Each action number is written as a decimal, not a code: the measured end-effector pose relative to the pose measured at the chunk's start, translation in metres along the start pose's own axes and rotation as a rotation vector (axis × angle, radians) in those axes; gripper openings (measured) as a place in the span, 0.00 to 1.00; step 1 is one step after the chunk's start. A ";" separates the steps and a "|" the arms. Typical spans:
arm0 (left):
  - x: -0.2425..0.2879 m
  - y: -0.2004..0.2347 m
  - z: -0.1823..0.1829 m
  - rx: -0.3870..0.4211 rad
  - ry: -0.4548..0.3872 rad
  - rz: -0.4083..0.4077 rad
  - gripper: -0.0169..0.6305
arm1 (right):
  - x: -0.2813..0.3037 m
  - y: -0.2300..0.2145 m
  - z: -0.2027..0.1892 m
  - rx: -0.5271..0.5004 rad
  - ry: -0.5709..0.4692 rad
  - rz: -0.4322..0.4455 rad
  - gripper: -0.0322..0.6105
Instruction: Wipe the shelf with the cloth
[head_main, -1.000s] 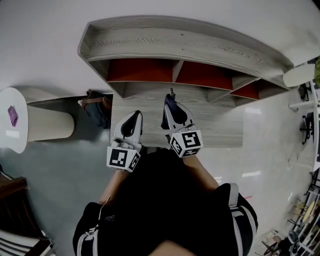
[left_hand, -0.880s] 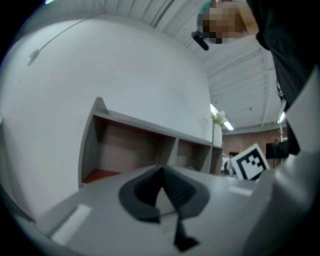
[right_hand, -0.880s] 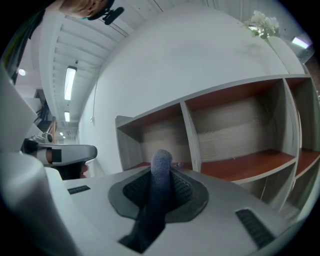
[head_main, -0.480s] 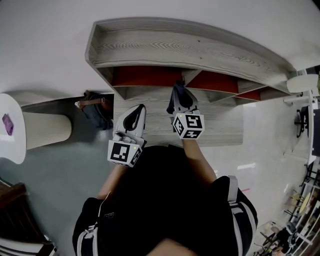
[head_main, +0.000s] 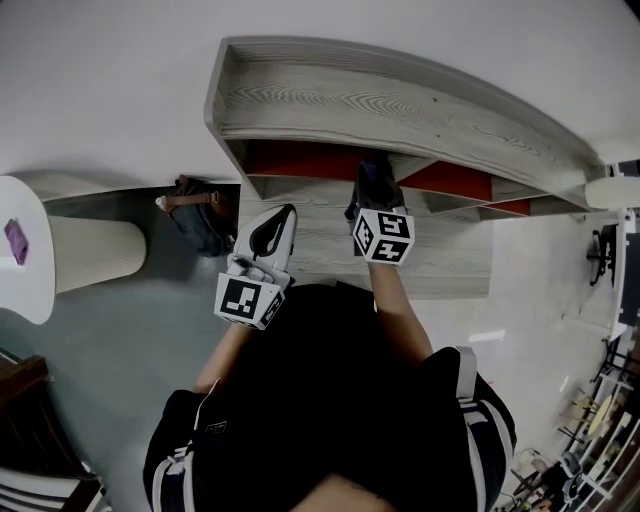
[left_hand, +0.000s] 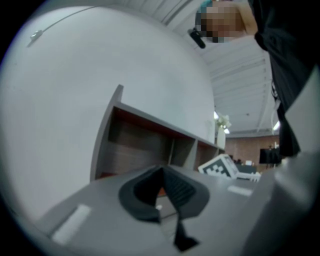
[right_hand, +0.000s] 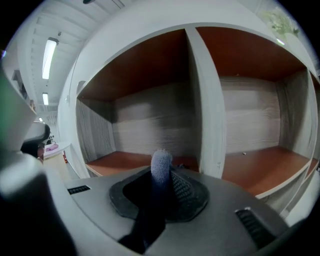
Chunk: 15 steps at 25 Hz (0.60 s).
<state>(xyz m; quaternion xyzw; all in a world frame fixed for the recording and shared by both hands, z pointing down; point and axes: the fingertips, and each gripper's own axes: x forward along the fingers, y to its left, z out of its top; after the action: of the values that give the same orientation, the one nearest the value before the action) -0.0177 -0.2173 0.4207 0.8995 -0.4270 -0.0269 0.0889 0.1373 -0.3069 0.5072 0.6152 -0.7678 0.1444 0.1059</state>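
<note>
Right arm stretched forward, right tool clamped on cloth, left tool nearer the body, jaws together.

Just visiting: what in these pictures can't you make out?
- Most of the cloth: the right gripper view shows only its tip; the right claw hides the rest with its own body.
- Whether cloth touches the shelf: in the head view the marker cube covers the spot, and the right gripper view lacks depth.
- The purple thing on the white table: head view, too small to name.
</note>
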 end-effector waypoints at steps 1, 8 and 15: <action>-0.001 0.004 0.000 -0.003 0.001 0.002 0.03 | 0.003 0.001 0.000 -0.011 0.015 -0.005 0.13; -0.004 0.026 0.000 -0.018 -0.001 0.006 0.03 | 0.018 0.010 -0.002 -0.116 0.154 -0.038 0.13; -0.013 0.036 0.000 -0.024 -0.009 0.010 0.03 | 0.030 0.029 -0.004 -0.220 0.254 -0.012 0.13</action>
<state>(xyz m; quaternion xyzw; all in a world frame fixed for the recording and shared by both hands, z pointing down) -0.0539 -0.2294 0.4270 0.8960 -0.4316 -0.0357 0.0981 0.1026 -0.3269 0.5185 0.5813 -0.7557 0.1355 0.2694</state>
